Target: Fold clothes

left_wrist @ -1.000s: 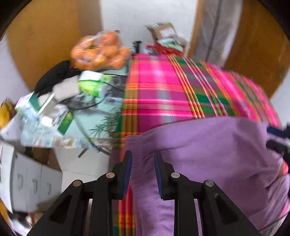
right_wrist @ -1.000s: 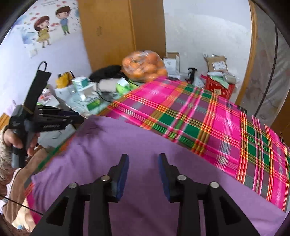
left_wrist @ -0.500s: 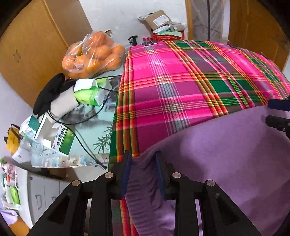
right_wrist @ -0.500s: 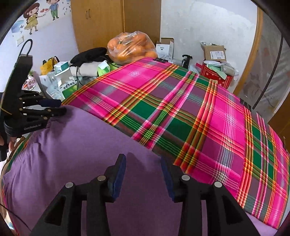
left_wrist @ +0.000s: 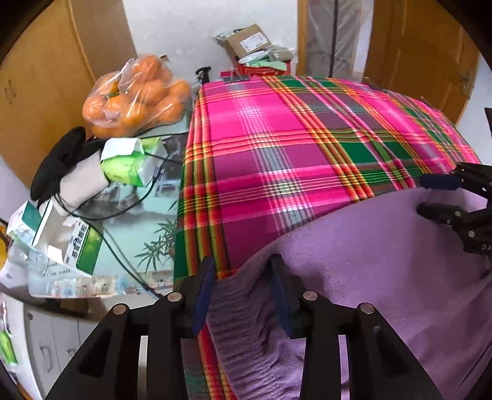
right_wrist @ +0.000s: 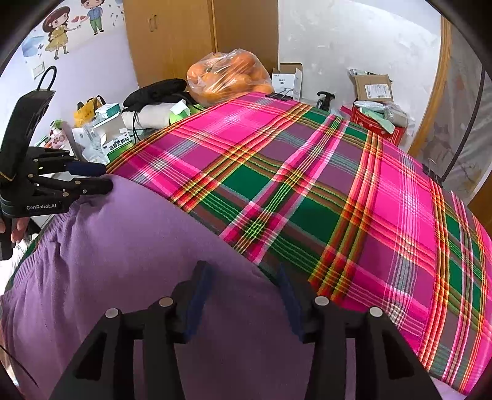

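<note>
Left claw (left_wrist: pixel 243 287) parted around purple garment's (left_wrist: pixel 384 261) ribbed edge — right claw (right_wrist: pixel 243 295) wide, over purple cloth

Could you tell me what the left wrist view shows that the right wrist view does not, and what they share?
Only the left wrist view shows the glass side table's bamboo print, a black cable and the garment's ribbed edge between the left gripper fingers. Only the right wrist view shows the cartoon wall sticker, a hand on the other tool and the open right gripper. Both show the purple garment, plaid cloth and bag of oranges.
</note>
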A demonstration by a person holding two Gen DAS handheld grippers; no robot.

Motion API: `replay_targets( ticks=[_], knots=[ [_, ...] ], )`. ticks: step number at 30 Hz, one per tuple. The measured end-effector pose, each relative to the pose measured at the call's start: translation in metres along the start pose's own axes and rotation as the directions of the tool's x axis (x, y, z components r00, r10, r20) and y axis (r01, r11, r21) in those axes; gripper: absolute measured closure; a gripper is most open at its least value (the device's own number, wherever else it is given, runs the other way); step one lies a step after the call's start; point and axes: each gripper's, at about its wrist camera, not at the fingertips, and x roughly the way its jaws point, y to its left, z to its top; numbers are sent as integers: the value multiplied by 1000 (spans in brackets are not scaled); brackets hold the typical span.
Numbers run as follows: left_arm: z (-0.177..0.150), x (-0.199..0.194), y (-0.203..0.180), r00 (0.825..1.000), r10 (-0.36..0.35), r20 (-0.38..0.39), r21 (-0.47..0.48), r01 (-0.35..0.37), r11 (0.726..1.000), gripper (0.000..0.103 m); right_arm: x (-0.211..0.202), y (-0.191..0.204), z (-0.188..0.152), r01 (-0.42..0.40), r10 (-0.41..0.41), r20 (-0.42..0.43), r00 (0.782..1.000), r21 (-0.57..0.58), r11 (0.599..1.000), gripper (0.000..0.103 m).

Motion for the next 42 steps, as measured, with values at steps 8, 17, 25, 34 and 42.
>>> replay_targets(
  ticks=[8,17,25,34,42],
  knots=[
    [-3,2,4,999,-47,12,-22,47,999,65,-1,1,-1,4,-4,4,1000,0,1000,57],
    [-5,-1,-7,997,-78,23,30,78,997,94,-7,6,-7,11,-11,19,1000,-3,1000,88],
    [-10,-13,-14,997,-42,66,48,39,998,98,-18,17,-7,75,-75,41,996,-13,997,98],
    [-16,-47,-14,989,-44,138,16,42,999,98,-68,32,-13,47,-49,125,991,21,999,98],
    [-32,-86,-21,980,-25,198,18,22,1000,98,-111,54,-28,20,-26,192,981,35,999,98]
  ],
)
